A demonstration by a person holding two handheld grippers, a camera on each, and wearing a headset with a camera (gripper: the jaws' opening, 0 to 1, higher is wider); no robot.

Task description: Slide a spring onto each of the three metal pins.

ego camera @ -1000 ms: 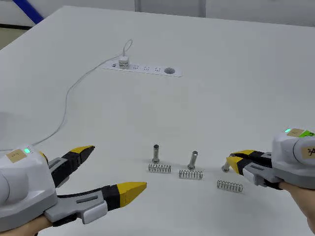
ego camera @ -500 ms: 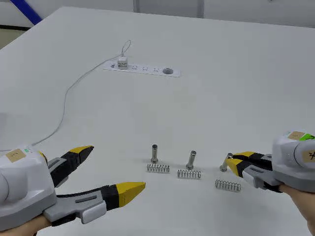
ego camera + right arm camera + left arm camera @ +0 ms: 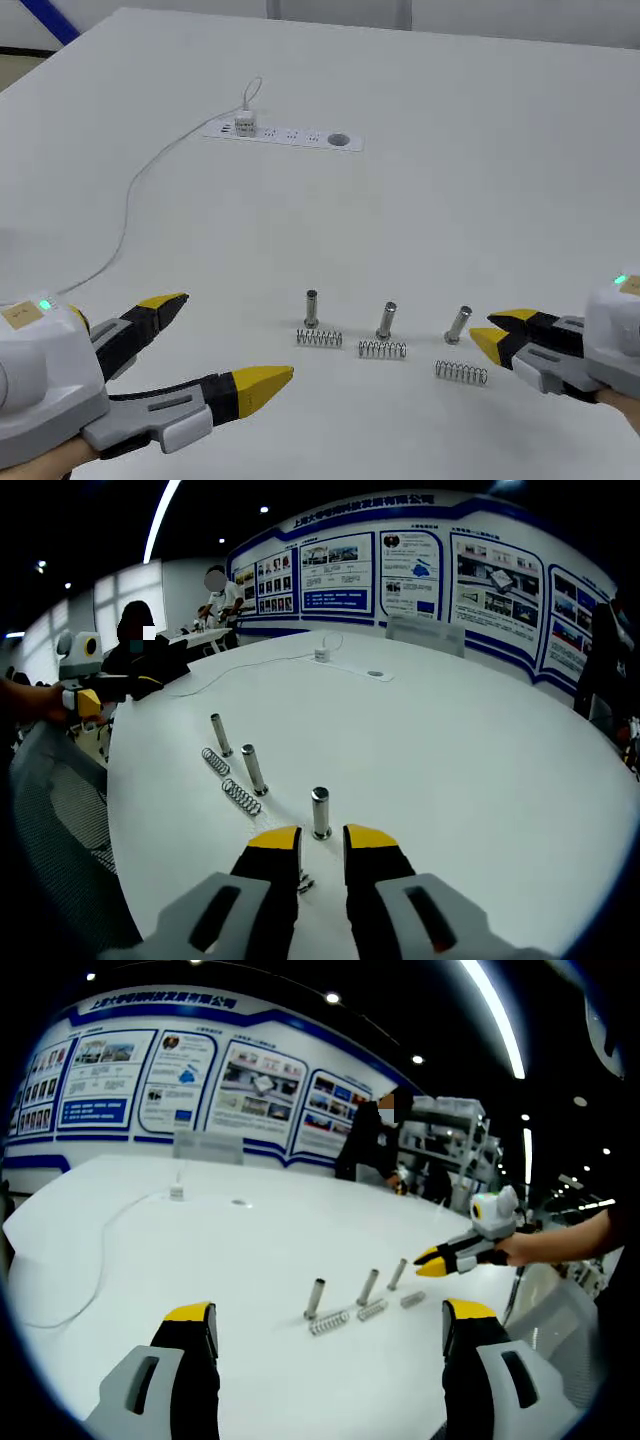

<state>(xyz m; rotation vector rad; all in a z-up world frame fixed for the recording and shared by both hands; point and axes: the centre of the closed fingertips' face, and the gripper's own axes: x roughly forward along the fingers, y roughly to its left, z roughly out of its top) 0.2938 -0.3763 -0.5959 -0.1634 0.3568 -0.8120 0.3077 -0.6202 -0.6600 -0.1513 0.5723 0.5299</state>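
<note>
Springs (image 3: 320,338) lie flat on the surface (image 3: 450,150), lower centre of the frame, one before each upright pin (image 3: 311,308). Right tongs (image 3: 481,328), narrowly parted and empty, should pinch the rightmost spring (image 3: 461,372) near one end; left tongs (image 3: 240,335) gape wide.

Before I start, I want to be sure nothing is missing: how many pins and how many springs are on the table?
Pins: 3
Springs: 3
Total: 6
</note>
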